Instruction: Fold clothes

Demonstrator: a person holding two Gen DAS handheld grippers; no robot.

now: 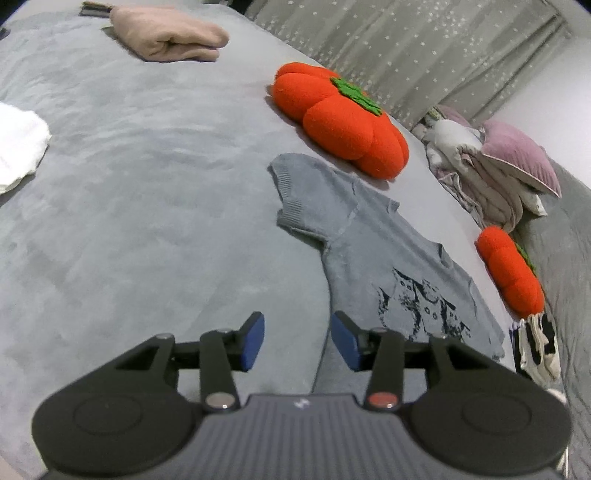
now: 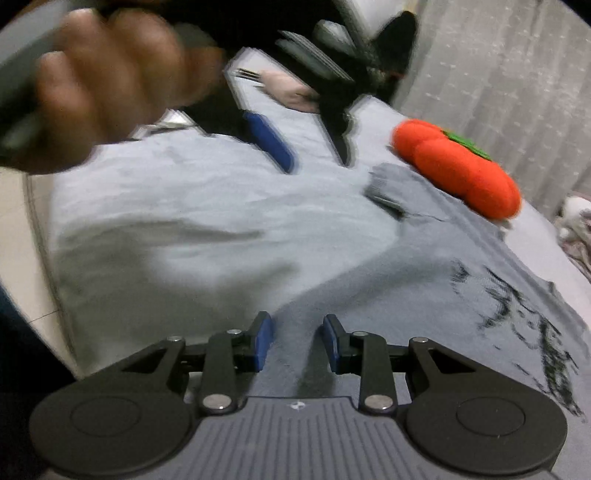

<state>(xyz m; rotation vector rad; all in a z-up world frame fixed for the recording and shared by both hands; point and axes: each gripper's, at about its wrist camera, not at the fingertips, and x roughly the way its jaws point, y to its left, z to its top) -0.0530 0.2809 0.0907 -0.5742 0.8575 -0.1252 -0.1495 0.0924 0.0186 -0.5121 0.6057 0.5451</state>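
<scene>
Lying spread flat on the grey bedspread [image 1: 147, 192]: a grey knit T-shirt [image 1: 373, 266] with a dark owl print [image 1: 421, 306], one short sleeve [image 1: 303, 188] stretched toward the big orange pumpkin cushion [image 1: 340, 118], not folded anywhere that shows. Probably laid out so to leave hem and sides free for grabbing.

Hovering over the shirt's near left edge: the left gripper [image 1: 297, 341], blue pads parted, gripping nothing, seemingly lining up with that edge. Hovering low over the shirt's near side: the right gripper [image 2: 298, 343], fingers likewise apart with only fabric below the gap; heavy blur there, so contact hard to judge. Crossing the right view: the person's hand [image 2: 110, 96] carrying the other tool.

Resting apart on the bed, probably to keep the working patch free: a folded pink garment [image 1: 170, 35], a white cloth [image 1: 18, 144], a second pumpkin cushion [image 1: 511, 271], a heap of bedding with a mauve pillow [image 1: 517, 155].

Showing no basket, bin or drawer; nothing contained anywhere.
</scene>
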